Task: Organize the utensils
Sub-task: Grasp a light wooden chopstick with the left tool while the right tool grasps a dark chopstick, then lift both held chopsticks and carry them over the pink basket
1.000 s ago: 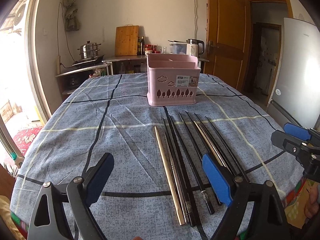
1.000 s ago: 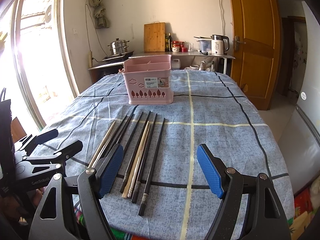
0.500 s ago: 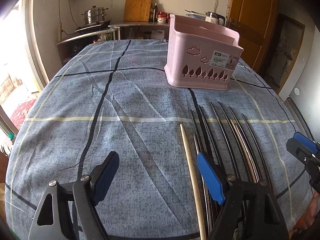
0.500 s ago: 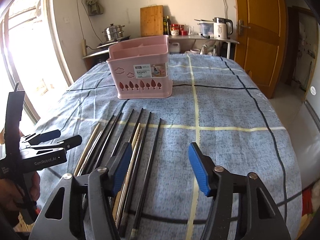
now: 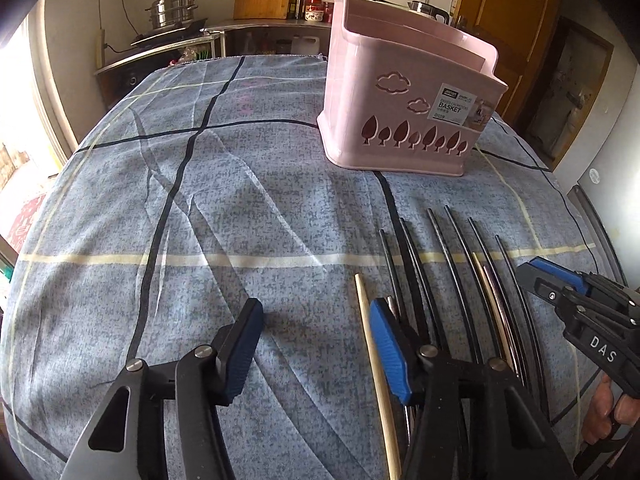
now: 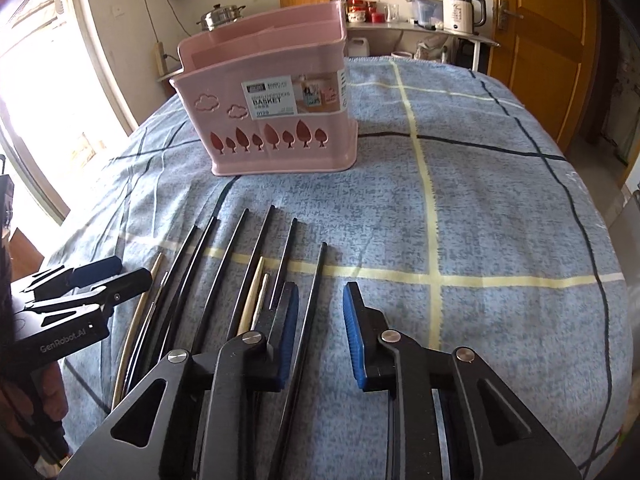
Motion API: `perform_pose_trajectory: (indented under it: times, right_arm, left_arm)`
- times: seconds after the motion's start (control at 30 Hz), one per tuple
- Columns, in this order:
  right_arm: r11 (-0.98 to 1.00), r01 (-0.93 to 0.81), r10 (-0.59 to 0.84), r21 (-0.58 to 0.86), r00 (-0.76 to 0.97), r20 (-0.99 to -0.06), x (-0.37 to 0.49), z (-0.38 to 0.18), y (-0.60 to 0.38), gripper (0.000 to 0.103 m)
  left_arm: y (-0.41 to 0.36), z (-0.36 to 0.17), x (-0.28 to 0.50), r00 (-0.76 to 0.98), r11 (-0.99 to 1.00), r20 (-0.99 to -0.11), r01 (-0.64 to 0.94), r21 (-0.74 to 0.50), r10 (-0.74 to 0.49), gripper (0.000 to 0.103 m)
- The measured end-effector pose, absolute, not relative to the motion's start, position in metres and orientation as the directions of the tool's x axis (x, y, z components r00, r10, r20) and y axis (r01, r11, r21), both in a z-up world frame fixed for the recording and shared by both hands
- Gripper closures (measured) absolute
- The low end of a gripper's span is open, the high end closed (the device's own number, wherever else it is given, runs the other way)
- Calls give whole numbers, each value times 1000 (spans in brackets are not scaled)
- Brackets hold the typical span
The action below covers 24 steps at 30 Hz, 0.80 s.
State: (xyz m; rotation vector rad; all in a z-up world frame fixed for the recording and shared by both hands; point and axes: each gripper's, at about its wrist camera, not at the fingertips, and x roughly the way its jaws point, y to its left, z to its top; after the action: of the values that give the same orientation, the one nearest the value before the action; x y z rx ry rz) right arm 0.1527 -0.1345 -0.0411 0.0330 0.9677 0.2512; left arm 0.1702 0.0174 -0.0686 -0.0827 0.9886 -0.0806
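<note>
Dropped lower and nearer since half a second ago: both grippers, close over chopsticks. Lay spread across blue plaid tablecloth (image 6: 500, 220). Stood upright beyond them, apart: pink basket (image 6: 272, 120). Left gripper (image 5: 316, 340) wide open beside pale chopstick (image 5: 372, 356). Right gripper (image 6: 320, 320) narrower, astride rightmost black chopstick (image 6: 316, 280), gripping nothing.

Hovered open over the table (image 5: 120, 200): left gripper (image 5: 312, 340), beside a wooden chopstick (image 5: 370, 344). Lay in a row: black chopsticks (image 5: 452, 264). Stood beyond them: pink basket (image 5: 400, 92).
</note>
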Motion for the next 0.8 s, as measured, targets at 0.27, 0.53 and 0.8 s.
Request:
perform_pose_trajectory:
  times: [0.27,0.53,0.8]
  right_arm:
    - [974,-194,206,120,515,-832,166,-48,-126,85]
    - [976,-193,188,103,499,-846,175,-48,-123,97]
    - [969,-203,232,144,525,-819,170,-29,-130,97]
  left_arm:
    - [0,-69,178,529,997,-846,67,-30,-61,59]
    - [-17,-66,184,522,995,-851,103,-3,-56,93]
    - [-1,-50,182,532,991,-837,92,-97,-132,99]
